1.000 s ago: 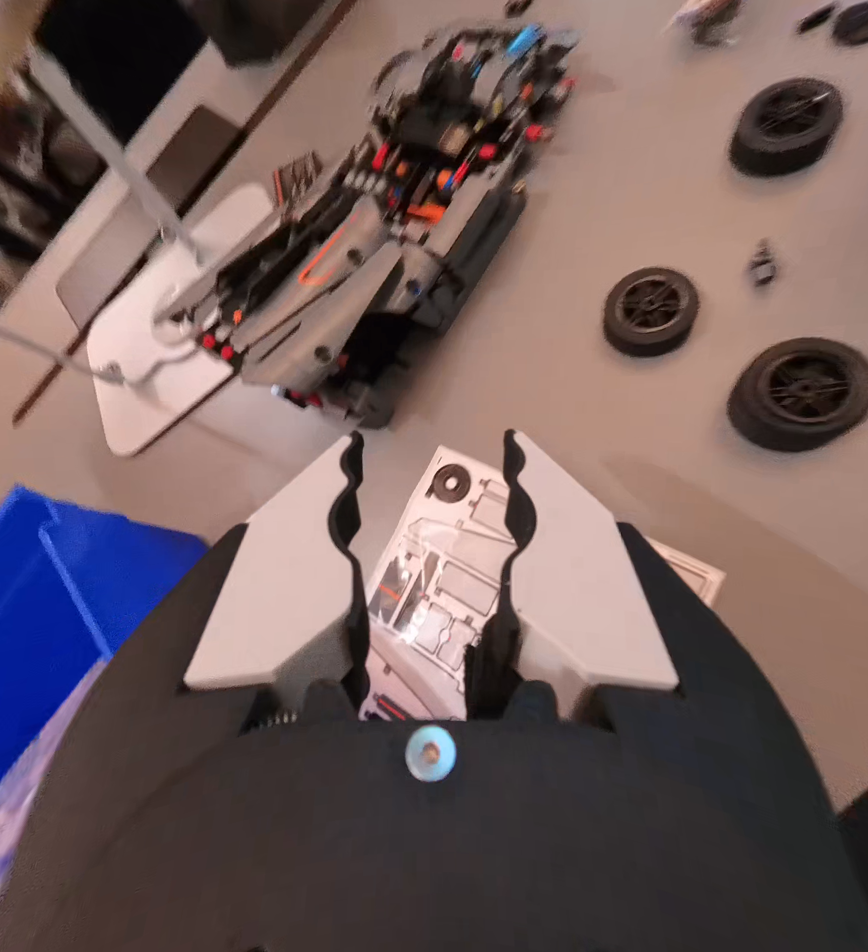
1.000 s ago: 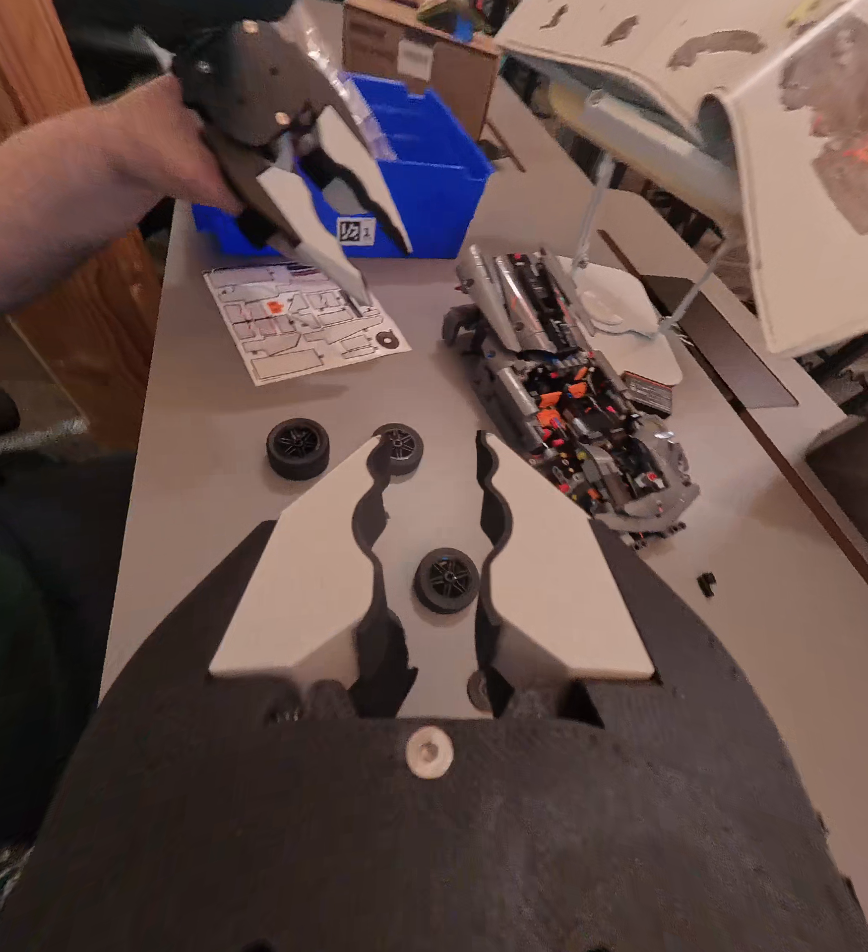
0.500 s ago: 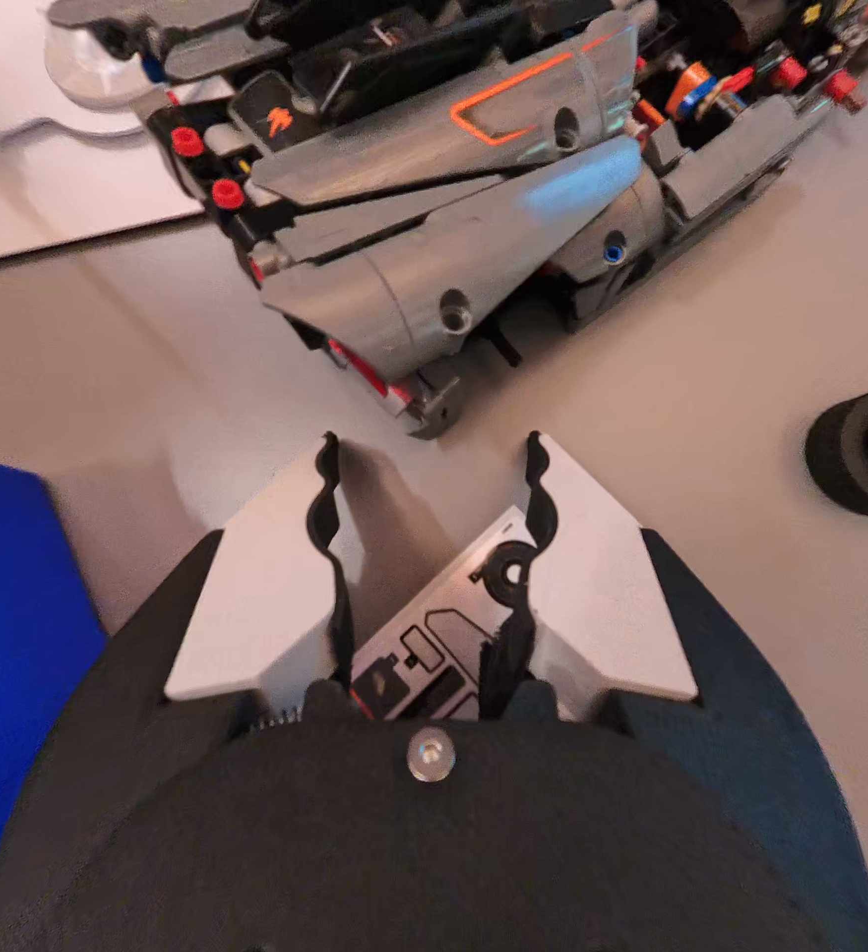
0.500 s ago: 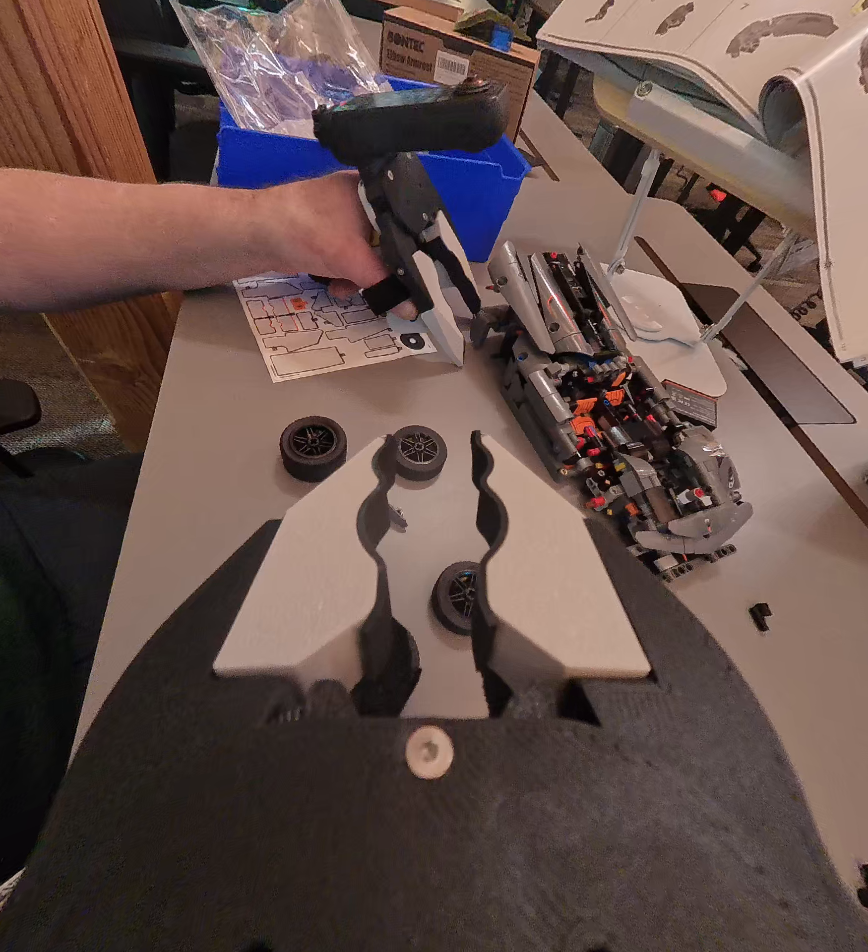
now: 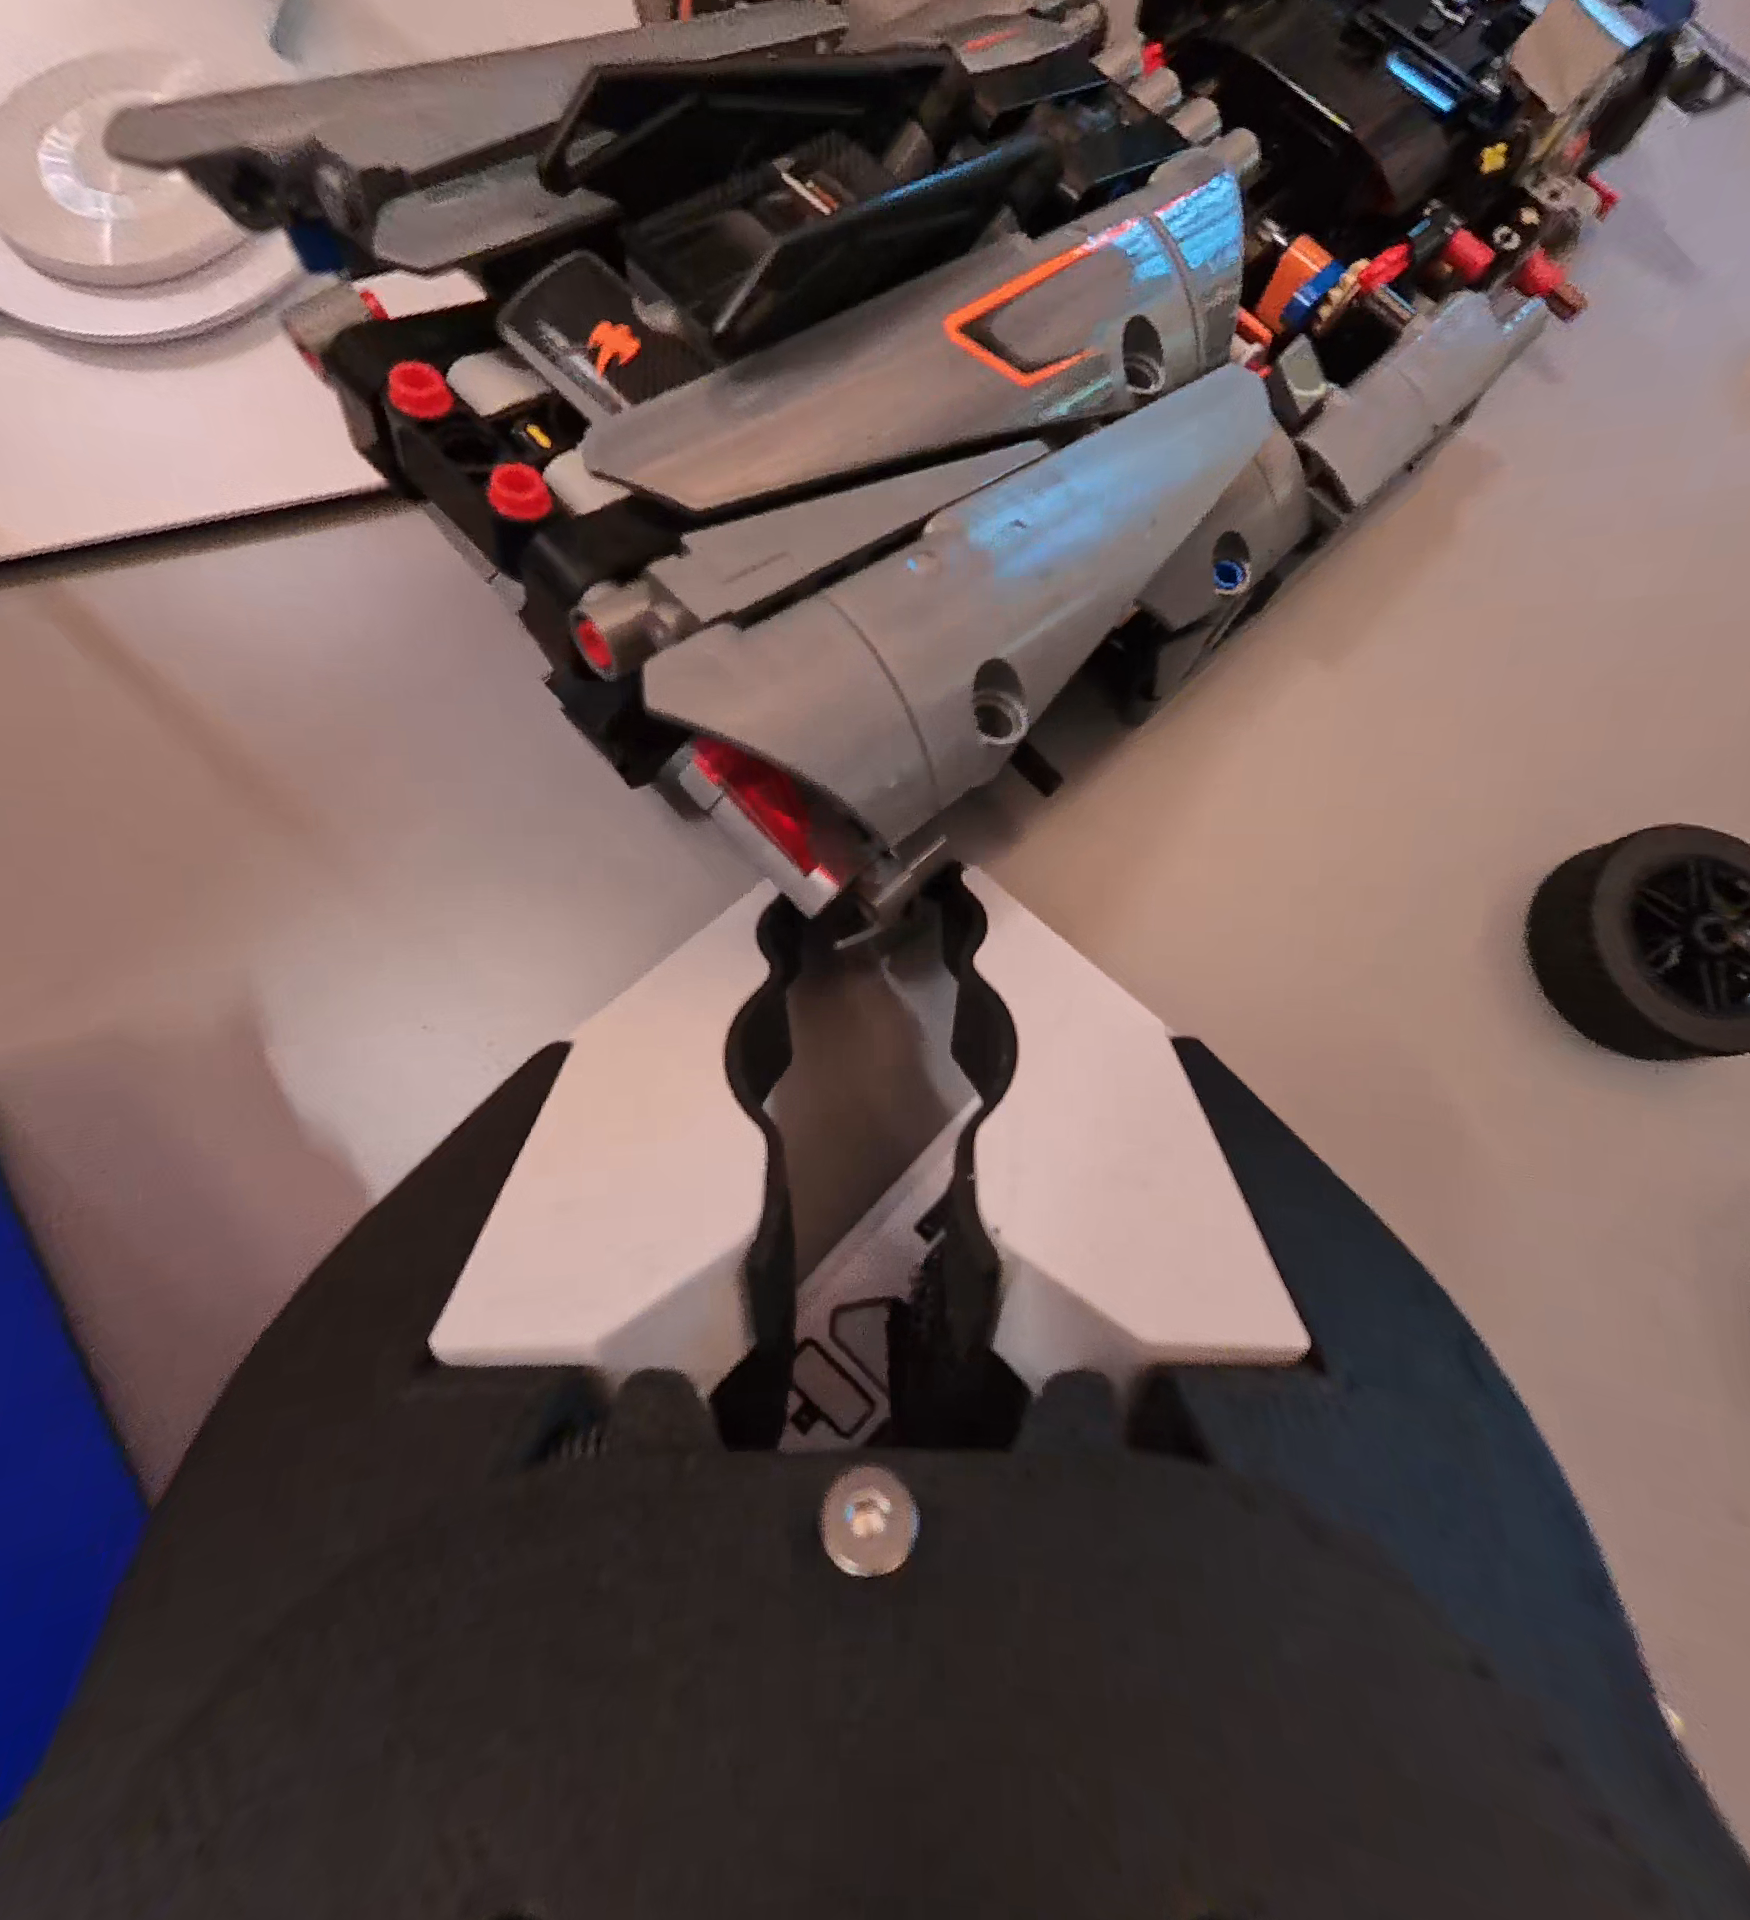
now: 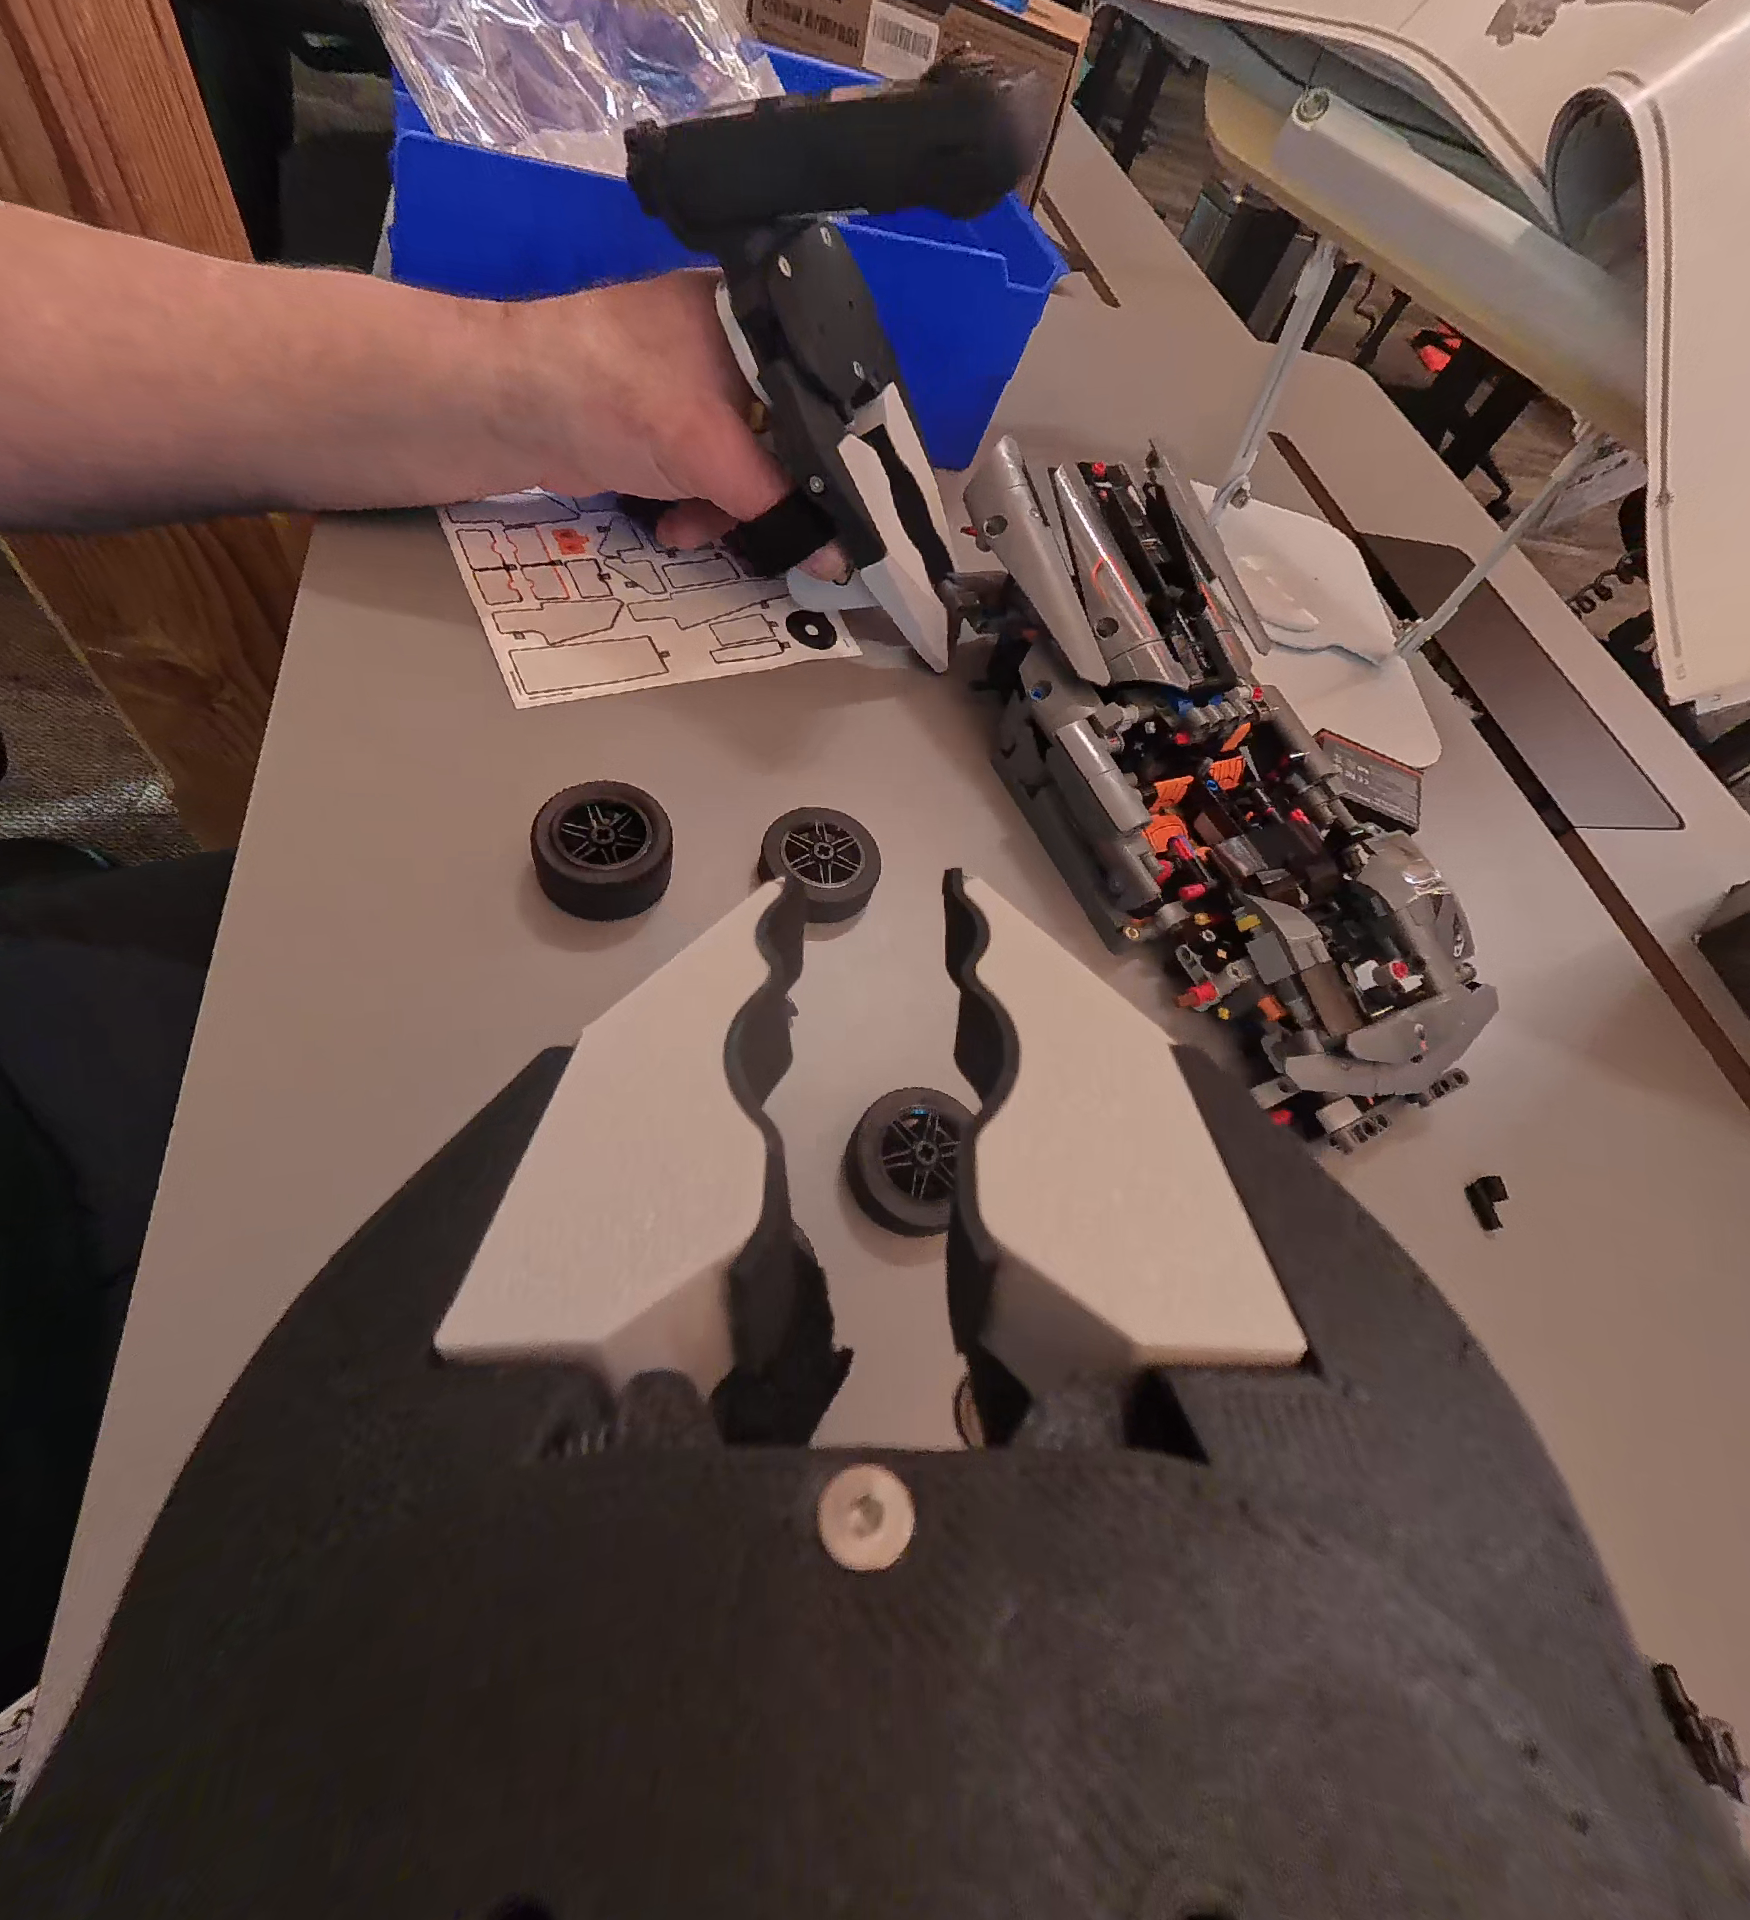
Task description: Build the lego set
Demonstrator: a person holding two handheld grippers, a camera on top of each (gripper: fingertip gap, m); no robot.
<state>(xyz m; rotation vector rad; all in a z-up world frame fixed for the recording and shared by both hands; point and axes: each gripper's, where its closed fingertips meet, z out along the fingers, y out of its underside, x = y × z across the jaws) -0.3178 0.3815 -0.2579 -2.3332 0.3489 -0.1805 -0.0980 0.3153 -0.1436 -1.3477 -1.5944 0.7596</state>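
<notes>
The grey and black lego car [image 5: 954,582] lies on the grey table [image 5: 227,779]. My left gripper [image 5: 866,909] has its jaws drawn in on the car's rear corner, by the red tail light. The right wrist view shows it [image 6: 938,613] at the rear end of the car [image 6: 1214,790], held by a person's hand [image 6: 590,405]. My right gripper [image 6: 866,894] is open and empty above the table. A loose black wheel [image 6: 910,1158] lies below, between its fingers. Two more wheels [image 6: 601,850] [image 6: 821,860] lie just beyond its tips.
A sticker sheet [image 6: 601,613] lies under the left gripper. A blue bin [image 6: 538,218] with a plastic bag [image 6: 559,73] stands behind. An instruction booklet [image 6: 1733,312] hangs on a stand at the right. A small black piece [image 6: 1486,1202] lies near the car's front. A wheel [image 5: 1681,940] lies to the left gripper's right. My right fingertips sit around 25 cm from my left ones.
My left gripper has moved down and forward from above the sticker sheet to the car's rear corner, and its jaws have narrowed onto it. My right gripper has stayed open, shifting slightly.
</notes>
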